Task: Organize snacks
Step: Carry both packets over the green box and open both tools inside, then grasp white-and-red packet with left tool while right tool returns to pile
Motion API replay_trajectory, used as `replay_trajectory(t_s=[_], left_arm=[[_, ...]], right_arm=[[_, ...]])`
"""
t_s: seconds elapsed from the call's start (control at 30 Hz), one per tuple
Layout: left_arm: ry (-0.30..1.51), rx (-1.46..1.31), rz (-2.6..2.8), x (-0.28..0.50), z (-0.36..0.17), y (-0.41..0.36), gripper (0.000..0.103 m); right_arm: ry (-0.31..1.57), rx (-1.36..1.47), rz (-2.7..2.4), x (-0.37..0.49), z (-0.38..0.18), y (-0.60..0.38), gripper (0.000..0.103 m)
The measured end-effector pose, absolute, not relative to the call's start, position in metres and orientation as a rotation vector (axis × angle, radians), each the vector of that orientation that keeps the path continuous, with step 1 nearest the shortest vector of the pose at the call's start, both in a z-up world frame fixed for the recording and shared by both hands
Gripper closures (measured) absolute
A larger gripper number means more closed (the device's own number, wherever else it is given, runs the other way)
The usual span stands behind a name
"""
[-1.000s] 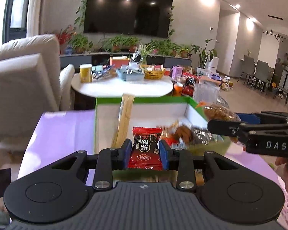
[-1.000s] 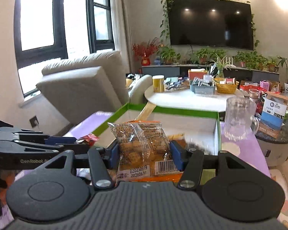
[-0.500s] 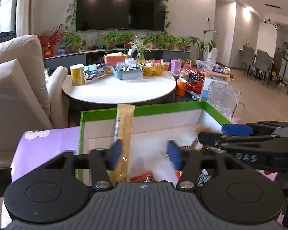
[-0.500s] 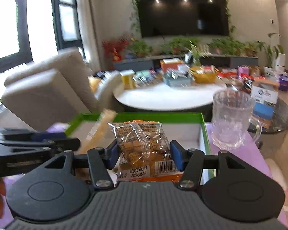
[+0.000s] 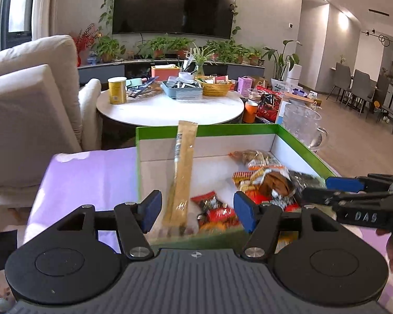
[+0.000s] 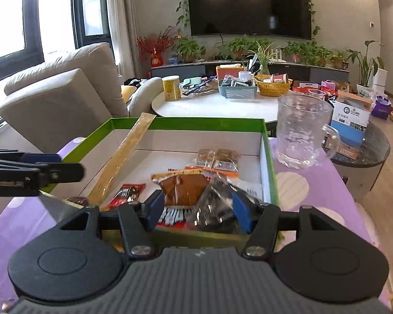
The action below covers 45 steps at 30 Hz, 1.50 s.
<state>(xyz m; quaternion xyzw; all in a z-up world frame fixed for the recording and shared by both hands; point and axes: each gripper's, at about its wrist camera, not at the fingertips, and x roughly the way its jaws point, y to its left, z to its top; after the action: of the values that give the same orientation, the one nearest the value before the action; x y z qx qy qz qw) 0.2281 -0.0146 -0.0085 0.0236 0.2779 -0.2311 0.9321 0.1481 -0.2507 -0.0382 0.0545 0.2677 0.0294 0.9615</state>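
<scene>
A green-rimmed white box (image 5: 207, 130) (image 6: 186, 123) stands on the purple table and holds several snack packets. A long tan packet (image 5: 182, 172) (image 6: 123, 157) leans on its back rim. A red packet (image 5: 213, 208) (image 6: 128, 193) lies near the front. A clear orange-edged biscuit packet (image 6: 217, 159) (image 5: 256, 158) lies at the back right. My left gripper (image 5: 197, 212) is open and empty over the front rim. My right gripper (image 6: 196, 209) is open and empty over a brown packet (image 6: 183, 187) and a dark packet (image 6: 217, 204).
A glass mug (image 6: 304, 133) stands right of the box on the purple cloth (image 5: 91, 175). A round white table (image 5: 170, 107) with clutter is behind. A beige sofa (image 6: 57, 96) is at the left.
My left gripper opened and dropped the red packet into the box. My right gripper opened and let go of the biscuit packet, which now lies at the back right of the box.
</scene>
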Motion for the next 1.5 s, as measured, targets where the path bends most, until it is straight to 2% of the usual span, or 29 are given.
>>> replay_trajectory(t_s=[0.37,0.6,1.2,1.3,1.4,1.5], left_arm=[[0.643,-0.02,-0.39,0.181,-0.03,0.033,0.045],[0.705,-0.028,-0.451,0.164,-0.051,0.026,0.045],[0.693,0.157,-0.457,0.208,-0.054,-0.022,0.045],[0.738,0.122,-0.476,0.22,-0.057,-0.026,0.04],[0.764,0.107,-0.51,0.226,-0.062,-0.029,0.045],[0.77,0.123,-0.54,0.227,-0.062,-0.03,0.045]], right_arm=[[0.535,0.122,0.082,0.104,-0.031,-0.248,0.046],[0.578,0.096,0.1,0.088,-0.043,-0.241,0.046],[0.62,0.137,0.073,0.088,-0.059,-0.252,0.046],[0.627,0.139,0.069,0.089,-0.061,-0.253,0.046],[0.634,0.143,0.067,0.09,-0.064,-0.256,0.046],[0.64,0.144,0.06,0.091,-0.066,-0.258,0.046]])
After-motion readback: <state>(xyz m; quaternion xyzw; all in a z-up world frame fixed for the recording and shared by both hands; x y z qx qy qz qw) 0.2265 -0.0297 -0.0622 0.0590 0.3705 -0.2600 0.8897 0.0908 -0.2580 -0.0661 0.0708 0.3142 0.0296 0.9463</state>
